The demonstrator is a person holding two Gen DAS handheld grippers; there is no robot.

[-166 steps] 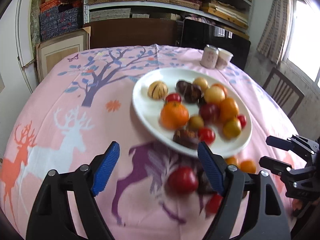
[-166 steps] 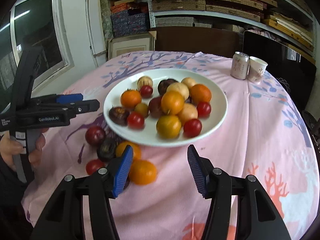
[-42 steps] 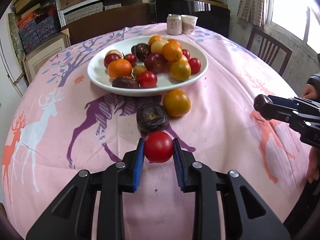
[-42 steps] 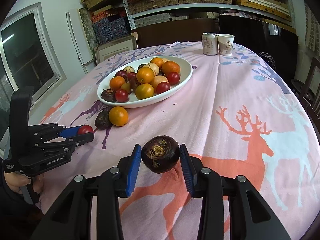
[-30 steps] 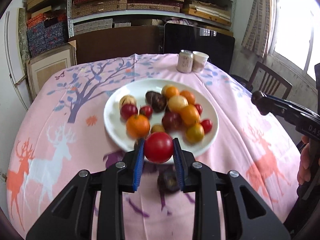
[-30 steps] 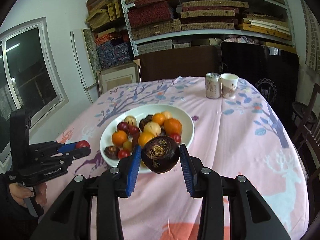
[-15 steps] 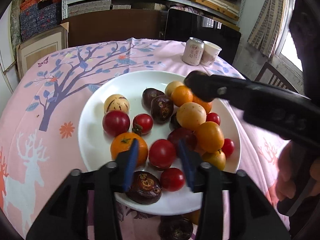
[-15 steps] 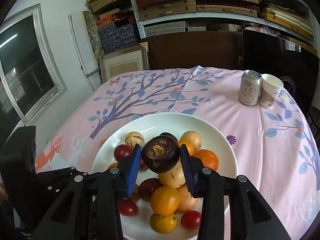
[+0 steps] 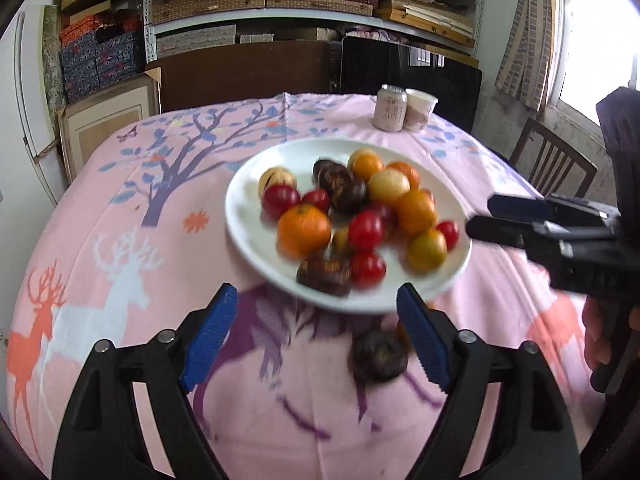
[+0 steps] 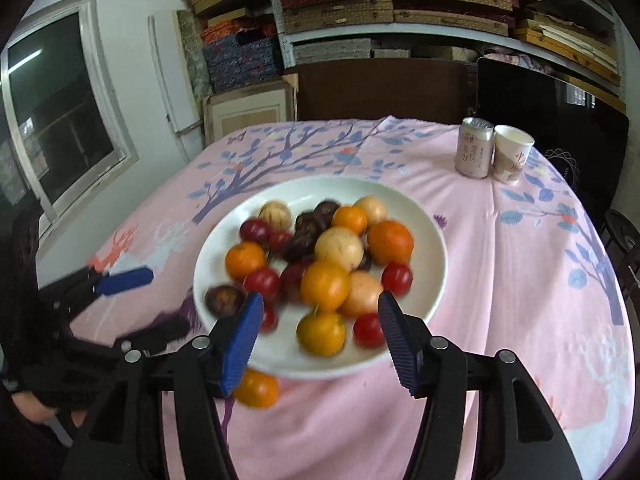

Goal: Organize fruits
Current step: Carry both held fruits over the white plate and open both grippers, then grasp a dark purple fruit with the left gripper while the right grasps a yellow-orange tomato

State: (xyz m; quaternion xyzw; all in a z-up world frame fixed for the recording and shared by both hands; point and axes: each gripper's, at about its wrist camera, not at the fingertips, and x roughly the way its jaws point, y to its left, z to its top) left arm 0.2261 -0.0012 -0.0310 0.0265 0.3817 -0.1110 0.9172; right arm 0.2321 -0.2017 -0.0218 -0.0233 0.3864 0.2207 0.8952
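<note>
While the fruits [image 10: 328, 264] lie heaped on the white plate [image 10: 432, 240], a dark fruit [image 9: 378, 356] and an orange one [image 10: 256, 390] sit on the pink tablecloth [image 10: 500, 280] beside its near rim. The left gripper [image 9: 316, 336] and right gripper [image 10: 318, 340] have just been opening and stand apart, empty.

Black tongs [image 9: 316, 336], ribbed blue pads [image 9: 210, 334], silver screws.

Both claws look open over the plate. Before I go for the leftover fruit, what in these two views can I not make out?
- Orange fruit, right wrist view: part hidden behind the right claw finger and the plate rim.
- Dark fruit on the cloth, left wrist view: blurred; the orange one behind it mostly hidden.
- Fruit under the pile: covered in both views.
- Can label: too small.
</note>
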